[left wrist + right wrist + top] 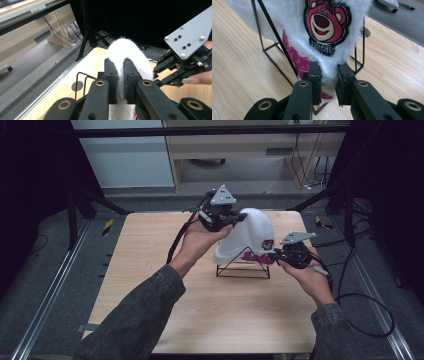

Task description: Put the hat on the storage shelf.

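A white fuzzy hat (252, 237) sits over a black wire stand (243, 270) in the middle of the wooden table (145, 285). My left gripper (239, 218) is shut on the hat's crown, and white fur (127, 53) is squeezed between its pads (120, 82). My right gripper (274, 254) is shut on the hat's lower right rim (328, 85). Just above that grip is a red bear patch (325, 22), with pink lettering (298, 60) to its left. The stand's rods (274, 37) run under the hat. In the left gripper view, the right gripper's grey plate (190, 35) appears at the right.
Cables (365, 305) trail off the table's right side onto the grey floor. Metal rails (50, 290) run along both sides of the table. Black frame legs (75, 215) stand at the far corners, and a light wooden cabinet (250, 145) stands behind.
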Motion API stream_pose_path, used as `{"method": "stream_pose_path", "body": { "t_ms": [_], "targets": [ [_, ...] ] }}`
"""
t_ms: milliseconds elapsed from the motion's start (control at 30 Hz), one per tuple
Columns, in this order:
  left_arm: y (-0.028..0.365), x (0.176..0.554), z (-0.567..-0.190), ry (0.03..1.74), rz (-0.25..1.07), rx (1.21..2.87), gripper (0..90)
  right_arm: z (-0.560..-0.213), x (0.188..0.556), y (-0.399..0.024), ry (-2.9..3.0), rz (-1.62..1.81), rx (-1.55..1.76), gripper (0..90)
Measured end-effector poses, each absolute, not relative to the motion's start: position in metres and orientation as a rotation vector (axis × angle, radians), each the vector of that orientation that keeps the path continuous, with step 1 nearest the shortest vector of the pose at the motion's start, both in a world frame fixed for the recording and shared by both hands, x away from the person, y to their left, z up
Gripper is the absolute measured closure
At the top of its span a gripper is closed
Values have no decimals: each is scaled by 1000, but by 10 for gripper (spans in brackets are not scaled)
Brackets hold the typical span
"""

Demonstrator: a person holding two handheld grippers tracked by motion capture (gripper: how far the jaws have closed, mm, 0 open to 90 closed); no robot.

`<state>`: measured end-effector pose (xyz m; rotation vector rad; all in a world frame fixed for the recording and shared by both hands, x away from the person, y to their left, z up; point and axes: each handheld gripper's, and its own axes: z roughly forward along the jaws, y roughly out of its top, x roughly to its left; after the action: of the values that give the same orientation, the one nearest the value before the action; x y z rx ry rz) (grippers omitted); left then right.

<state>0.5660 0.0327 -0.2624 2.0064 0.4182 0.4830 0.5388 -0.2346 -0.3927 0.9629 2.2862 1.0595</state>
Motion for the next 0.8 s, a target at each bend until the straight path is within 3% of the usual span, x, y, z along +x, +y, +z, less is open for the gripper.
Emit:
{"method": "stream_pose_path", "body": {
  "t_ms": [800],
  "targets": [
    [28, 570, -282, 433, 459, 2045, 839, -411, 538, -239, 2311, 1036, 996, 740]
  ]
}}
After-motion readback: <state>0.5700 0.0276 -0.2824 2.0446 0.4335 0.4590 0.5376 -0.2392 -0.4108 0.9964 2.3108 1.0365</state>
